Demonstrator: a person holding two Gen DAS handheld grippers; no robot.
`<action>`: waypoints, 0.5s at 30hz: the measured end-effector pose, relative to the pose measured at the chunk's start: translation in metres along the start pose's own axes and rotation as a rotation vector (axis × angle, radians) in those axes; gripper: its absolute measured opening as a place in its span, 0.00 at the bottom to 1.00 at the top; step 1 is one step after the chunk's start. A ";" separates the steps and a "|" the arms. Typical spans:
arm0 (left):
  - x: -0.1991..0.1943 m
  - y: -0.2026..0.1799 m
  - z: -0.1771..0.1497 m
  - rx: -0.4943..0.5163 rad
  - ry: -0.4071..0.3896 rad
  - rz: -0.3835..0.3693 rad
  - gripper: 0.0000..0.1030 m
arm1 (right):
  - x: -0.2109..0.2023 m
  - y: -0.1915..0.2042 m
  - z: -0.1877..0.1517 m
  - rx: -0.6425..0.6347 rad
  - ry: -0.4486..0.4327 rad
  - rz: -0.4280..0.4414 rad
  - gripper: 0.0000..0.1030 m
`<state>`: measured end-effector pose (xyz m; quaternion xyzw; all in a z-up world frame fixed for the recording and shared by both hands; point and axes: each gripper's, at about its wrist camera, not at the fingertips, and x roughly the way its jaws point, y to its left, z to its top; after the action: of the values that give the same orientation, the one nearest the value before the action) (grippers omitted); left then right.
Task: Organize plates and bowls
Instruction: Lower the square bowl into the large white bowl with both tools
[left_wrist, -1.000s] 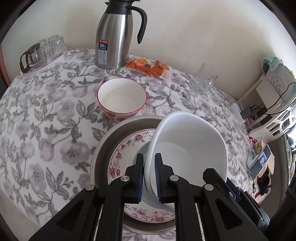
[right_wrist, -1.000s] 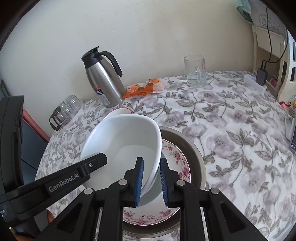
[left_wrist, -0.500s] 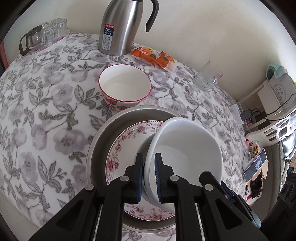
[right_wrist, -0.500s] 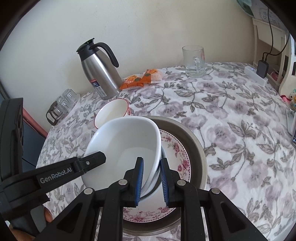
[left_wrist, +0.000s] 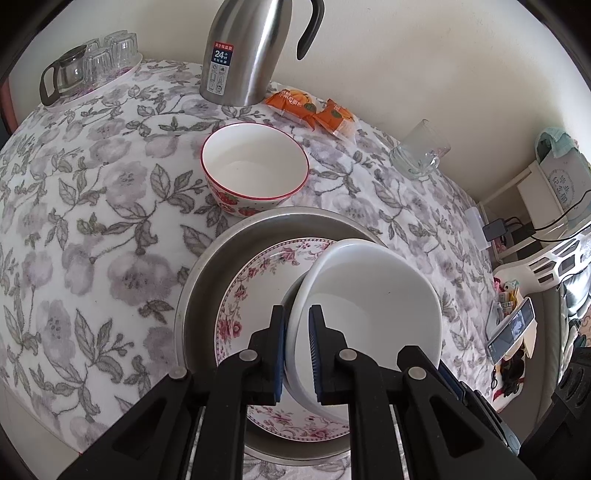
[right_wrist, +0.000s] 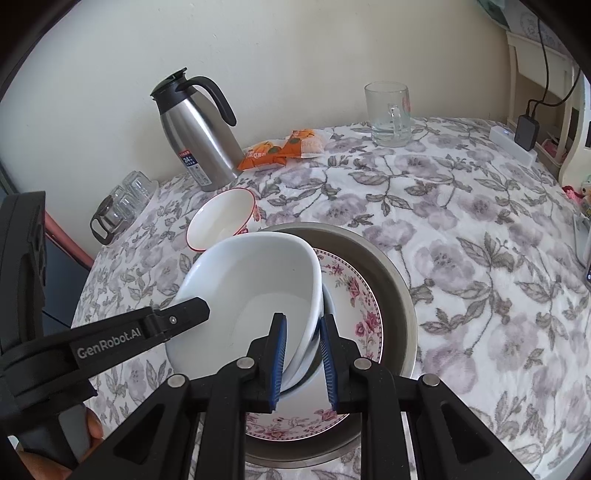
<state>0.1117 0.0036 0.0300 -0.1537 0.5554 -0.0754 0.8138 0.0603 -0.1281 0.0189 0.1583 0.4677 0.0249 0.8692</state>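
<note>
**Spotter:** Where are you in the job right now?

**Me:** Mid-stack. I've got the white bowl (left_wrist: 373, 306) gripped from both sides. My left tool (left_wrist: 297, 354) is pinched almost fully closed on the bowl's near rim, and my right tool (right_wrist: 303, 360) is clamped on the opposite rim, its blue pads a little further apart because that wall sits thicker between them. The bowl hangs tilted over the floral plate (left_wrist: 258, 273), which lies inside the metal pan (left_wrist: 207, 266) on the desk (left_wrist: 92, 221).

**Spotter:** Is it touching the plate yet?

**Me:** I can't tell for sure. There seems to be something white under it in the right wrist view, maybe a second dish or just the bowl's foot, but it's too hidden to call.

**Spotter:** And the other bowl?

**Me:** The strawberry bowl (left_wrist: 255, 166) stands upright on the desk just behind the pan, untouched, in front of the steel flask (left_wrist: 243, 55).

**Spotter:** So what does the next move need?

**Me:** I reckon I level the white bowl, centre it over the plate and lower both hands together, then let go evenly. If one side releases first, the glazed rim could slip and knock the plate. After that, the strawberry bowl probably nests inside.
</note>
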 end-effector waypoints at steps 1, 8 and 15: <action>0.000 0.000 0.000 0.000 0.001 0.000 0.12 | 0.000 0.000 0.000 0.000 0.000 0.000 0.20; 0.002 -0.001 0.001 0.006 0.002 0.002 0.12 | 0.000 -0.001 0.000 0.002 0.002 0.001 0.21; 0.002 0.000 0.001 0.003 0.004 -0.001 0.12 | 0.001 0.000 -0.001 0.007 0.007 0.006 0.21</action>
<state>0.1134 0.0029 0.0286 -0.1528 0.5571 -0.0768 0.8127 0.0604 -0.1280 0.0173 0.1625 0.4704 0.0265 0.8669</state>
